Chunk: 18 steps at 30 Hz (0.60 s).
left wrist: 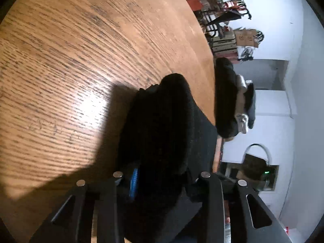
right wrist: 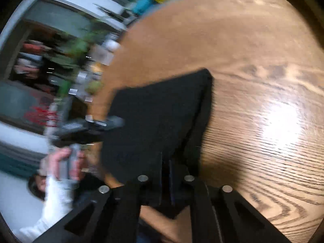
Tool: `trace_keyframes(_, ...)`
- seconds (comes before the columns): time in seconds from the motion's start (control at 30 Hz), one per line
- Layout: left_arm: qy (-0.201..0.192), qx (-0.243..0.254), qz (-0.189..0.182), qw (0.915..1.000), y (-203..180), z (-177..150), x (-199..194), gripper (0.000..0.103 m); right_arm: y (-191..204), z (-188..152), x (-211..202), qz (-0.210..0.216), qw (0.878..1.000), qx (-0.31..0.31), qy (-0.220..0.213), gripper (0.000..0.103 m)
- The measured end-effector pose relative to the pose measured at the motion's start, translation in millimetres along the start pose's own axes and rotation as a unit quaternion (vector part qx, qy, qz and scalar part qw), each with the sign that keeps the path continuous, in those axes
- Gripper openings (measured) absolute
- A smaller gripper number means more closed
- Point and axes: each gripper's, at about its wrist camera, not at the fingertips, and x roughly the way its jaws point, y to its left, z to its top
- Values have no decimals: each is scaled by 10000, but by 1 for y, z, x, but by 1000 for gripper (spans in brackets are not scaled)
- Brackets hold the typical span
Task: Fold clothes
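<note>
A black cloth (right wrist: 158, 121) drapes limp over the wooden desk (left wrist: 60, 60), soft, light and prone to sag. The left tool (left wrist: 160, 182) and right tool (right wrist: 166, 174) each pinch an edge, the sensible hold.

I count one tabletop (left wrist: 70, 60), wood-grained. One black garment (right wrist: 158, 117) lies on it; its layers cannot be counted. I carry two grippers: my left gripper (left wrist: 162, 179) and my right gripper (right wrist: 166, 178), each with two jaws. One of my hands (right wrist: 66, 162) is visible, wrapped round a handle. Beyond the table edge stand cardboard boxes (left wrist: 246, 37), number unclear.
</note>
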Motion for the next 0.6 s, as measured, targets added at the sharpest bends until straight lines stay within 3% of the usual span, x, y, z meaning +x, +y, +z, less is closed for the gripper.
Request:
trace_keyframes(0.03, -43, 127, 75, 9999, -3, -2, -2, 40, -4, -1, 7, -138, 9998, 66, 96, 40)
trace_keyframes(0.07, -84, 239, 141, 9996, -5, -3, -3, 40, -6, -6, 1, -152, 9998, 133, 23, 50)
trace_keyframes(0.23, -168, 180, 171, 9996, -2, -3, -6, 41, -14, -32, -27, 74, 9990, 355, -261, 48)
trace_keyframes(0.3, -172, 228, 279, 9992, -3, 3, -5, 41, -15, -36, -26, 331, 9986, 372, -195, 46)
trace_keyframes(0.4, -184, 279, 409, 9986, -5, 6, -6, 41, -1, -32, -18, 331, 9990, 153, -263, 44)
trace_keyframes(0.43, -176, 296, 418, 9985, -6, 7, -6, 42, 3, -30, -16, 328, 9990, 79, -287, 38)
trace_keyframes(0.47, -170, 315, 428, 9984, -6, 8, -6, 43, 1, -27, -5, 6, 9998, 48, -183, 32)
trace_keyframes(0.53, -191, 379, 460, 9980, -7, 8, -6, 43, -3, -20, 17, -684, 9976, -8, 45, 31)
trace_keyframes(0.6, -203, 412, 447, 9979, -7, 8, -8, 43, -3, -17, 21, -737, 9972, -34, 89, 35)
